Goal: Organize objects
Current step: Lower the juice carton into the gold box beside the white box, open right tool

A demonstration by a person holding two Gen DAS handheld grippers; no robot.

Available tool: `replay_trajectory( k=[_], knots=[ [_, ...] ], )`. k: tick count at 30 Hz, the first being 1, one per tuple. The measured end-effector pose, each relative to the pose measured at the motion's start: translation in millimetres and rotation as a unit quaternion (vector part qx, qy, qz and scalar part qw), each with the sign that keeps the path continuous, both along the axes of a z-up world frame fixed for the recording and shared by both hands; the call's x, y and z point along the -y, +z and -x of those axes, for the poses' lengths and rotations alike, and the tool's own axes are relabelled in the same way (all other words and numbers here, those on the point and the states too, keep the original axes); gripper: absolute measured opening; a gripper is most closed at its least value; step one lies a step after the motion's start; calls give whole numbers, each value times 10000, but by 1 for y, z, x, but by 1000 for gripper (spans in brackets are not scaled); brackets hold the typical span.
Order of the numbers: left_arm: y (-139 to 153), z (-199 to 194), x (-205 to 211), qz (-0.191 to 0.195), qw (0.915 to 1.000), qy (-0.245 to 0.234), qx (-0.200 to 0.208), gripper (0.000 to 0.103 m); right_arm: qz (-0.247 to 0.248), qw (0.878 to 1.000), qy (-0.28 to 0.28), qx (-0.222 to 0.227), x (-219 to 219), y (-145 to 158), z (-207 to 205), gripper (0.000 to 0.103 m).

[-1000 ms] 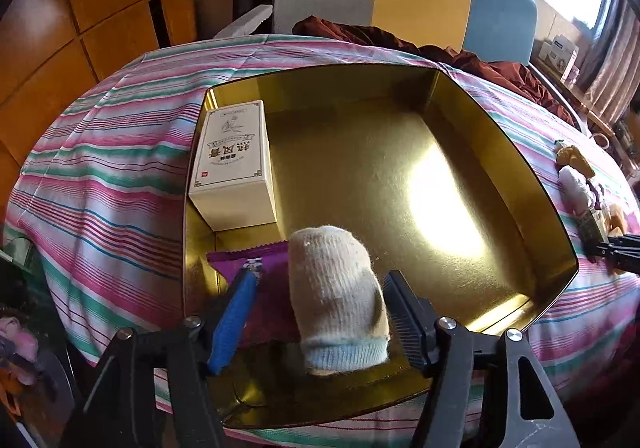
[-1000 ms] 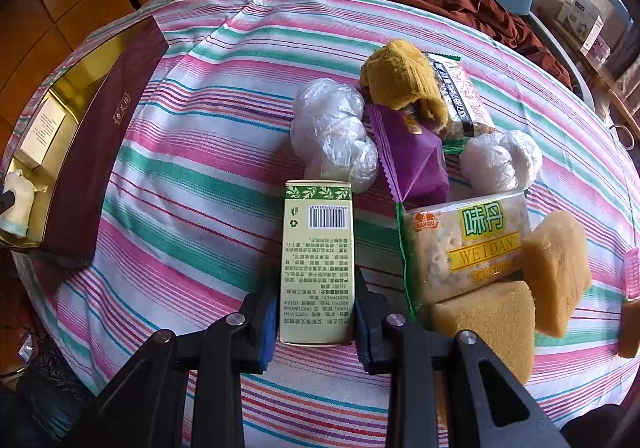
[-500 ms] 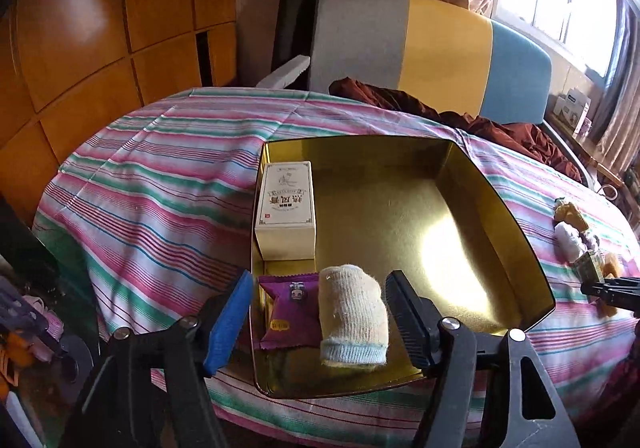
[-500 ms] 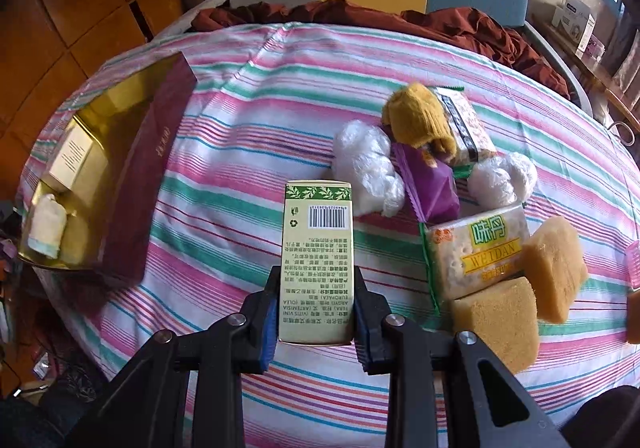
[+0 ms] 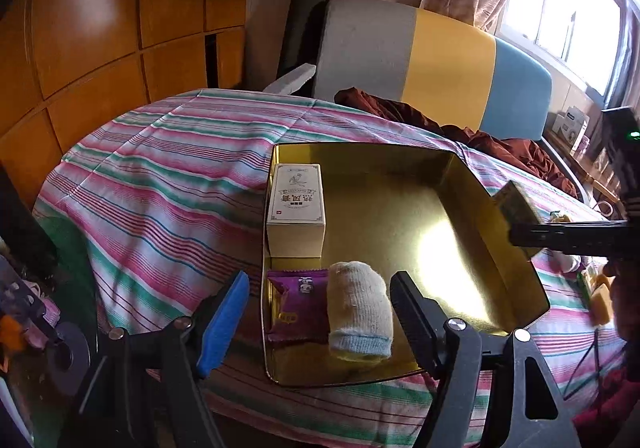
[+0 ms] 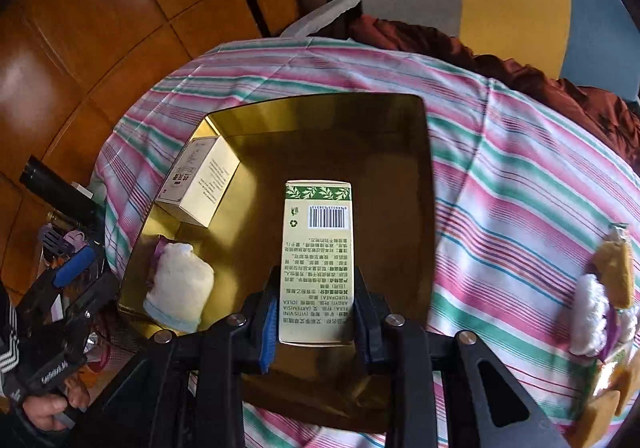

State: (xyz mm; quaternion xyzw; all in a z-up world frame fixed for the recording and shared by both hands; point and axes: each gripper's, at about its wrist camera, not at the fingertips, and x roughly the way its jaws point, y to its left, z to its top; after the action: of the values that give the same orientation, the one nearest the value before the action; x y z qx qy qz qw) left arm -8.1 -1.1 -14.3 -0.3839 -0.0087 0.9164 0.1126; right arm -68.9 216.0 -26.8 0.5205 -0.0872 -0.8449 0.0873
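Note:
My right gripper (image 6: pixel 317 280) is shut on a cream box with a green leaf band (image 6: pixel 318 260) and holds it above the floor of the gold tray (image 6: pixel 380 152). In the tray lie a white box (image 5: pixel 296 204), a purple packet (image 5: pixel 298 308) and a rolled cream sock (image 5: pixel 358 312). My left gripper (image 5: pixel 320 282) hangs at the tray's near edge, above the sock. Its jaws are opening and touch nothing. From the left wrist, the right gripper (image 5: pixel 568 236) shows over the tray's (image 5: pixel 400 200) right wall with its box (image 5: pixel 516 204).
A striped cloth (image 5: pixel 160 176) covers the round table. Yellow sponges (image 6: pixel 616 268) and white plastic bundles (image 6: pixel 588 308) lie at its right side. A grey, yellow and blue chair back (image 5: pixel 420 52) with brown cloth (image 5: pixel 400 112) stands behind. Wooden panels line the left.
My right gripper carried the green-banded box from the pile of items leftward to above the tray. My left gripper drew back and up from the sock, jaws wider.

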Motion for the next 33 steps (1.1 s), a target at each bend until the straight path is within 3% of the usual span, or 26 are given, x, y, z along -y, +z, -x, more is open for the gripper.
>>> replay_trajectory(
  k=[9,14,16,19,26,28,29,30,33],
  knots=[
    [-12,4,38,-221,9987,437,131,75,-98,9989,-44,463,53,-37,59,30],
    [-17,6,49,-306,9978,563,190,75,661,9953,99,707,67,-52,71,31],
    [-18,7,50,-309,9977,569,193,75,1022,9918,207,744,72,-54,70,39],
    [-20,8,51,-304,9976,582,231,75,1198,9905,239,634,70,-50,64,40],
    [-17,6,45,-248,9980,551,181,76,527,9985,88,72,52,-19,36,51],
    [-16,5,40,-207,9984,508,166,76,304,9995,18,-131,45,-12,25,74],
    [-14,4,38,-195,9985,480,157,77,183,9996,-31,-216,41,-7,20,81],
    [-13,4,35,-179,9987,451,149,79,73,9995,-78,-310,37,-4,14,86],
    [-10,2,28,-118,9992,376,121,81,-109,9985,-203,-494,24,5,0,86]
  ],
)
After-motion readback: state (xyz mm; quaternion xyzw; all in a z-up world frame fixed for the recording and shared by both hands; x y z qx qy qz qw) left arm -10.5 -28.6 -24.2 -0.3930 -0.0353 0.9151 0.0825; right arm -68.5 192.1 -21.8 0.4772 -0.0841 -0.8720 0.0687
